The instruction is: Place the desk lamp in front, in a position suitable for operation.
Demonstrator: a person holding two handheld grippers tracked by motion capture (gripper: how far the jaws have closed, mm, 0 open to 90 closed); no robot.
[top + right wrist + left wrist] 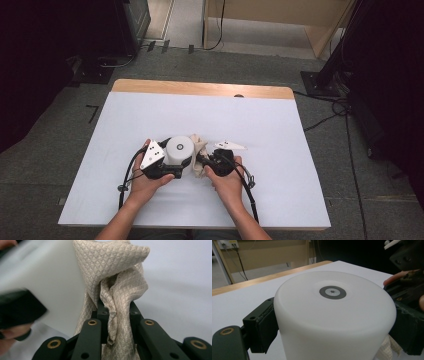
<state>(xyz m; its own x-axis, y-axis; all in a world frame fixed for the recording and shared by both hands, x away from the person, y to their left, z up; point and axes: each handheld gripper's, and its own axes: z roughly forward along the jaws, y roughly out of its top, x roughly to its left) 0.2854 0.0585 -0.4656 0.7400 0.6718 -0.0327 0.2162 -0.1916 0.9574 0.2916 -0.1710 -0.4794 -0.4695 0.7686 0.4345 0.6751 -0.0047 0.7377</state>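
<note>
The left hand-held gripper (172,167) clamps the white cylinder (179,149) upright on the bench (280,150), near its front edge. The right hand-held gripper (113,312) pinches a bunched cloth (117,277) pressed against the cylinder's side. The wiping looks underway, with the top apparently untouched.

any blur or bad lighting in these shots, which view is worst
Right gripper view is worst: the white cylinder and the left gripper smear at left, while the beige cloth stays sharp. Left gripper view is crisp. High view is evenly lit on the table, dark in its corners.
</note>
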